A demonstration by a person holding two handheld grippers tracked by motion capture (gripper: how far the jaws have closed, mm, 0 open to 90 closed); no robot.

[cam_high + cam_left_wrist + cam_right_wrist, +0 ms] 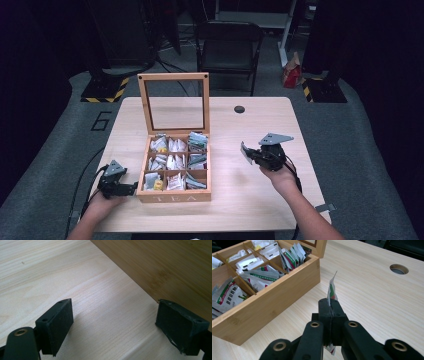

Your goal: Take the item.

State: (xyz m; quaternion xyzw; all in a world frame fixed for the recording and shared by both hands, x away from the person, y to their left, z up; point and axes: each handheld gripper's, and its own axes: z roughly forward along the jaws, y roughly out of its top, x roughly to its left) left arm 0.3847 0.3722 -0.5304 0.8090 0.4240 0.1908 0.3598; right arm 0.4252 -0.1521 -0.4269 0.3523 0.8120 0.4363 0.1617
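Observation:
A wooden tea box [173,196] marked TEA stands on the table with its glass lid [174,104] raised; its compartments hold several tea packets [174,162]. My right gripper [248,155] hovers to the right of the box, shut on a tea packet [332,292] that sticks up edge-on between the pads, seen in the right gripper view with the box [274,297] at its left. My left gripper [134,189] rests on the table at the box's front left corner, open with nothing between its pads [58,322]; the box wall [160,267] lies just beyond its far pad.
A round cable hole [239,109] sits in the light wooden table [250,200] at the back. A black chair [227,47] stands behind the table. Bare tabletop spreads to the right of the box.

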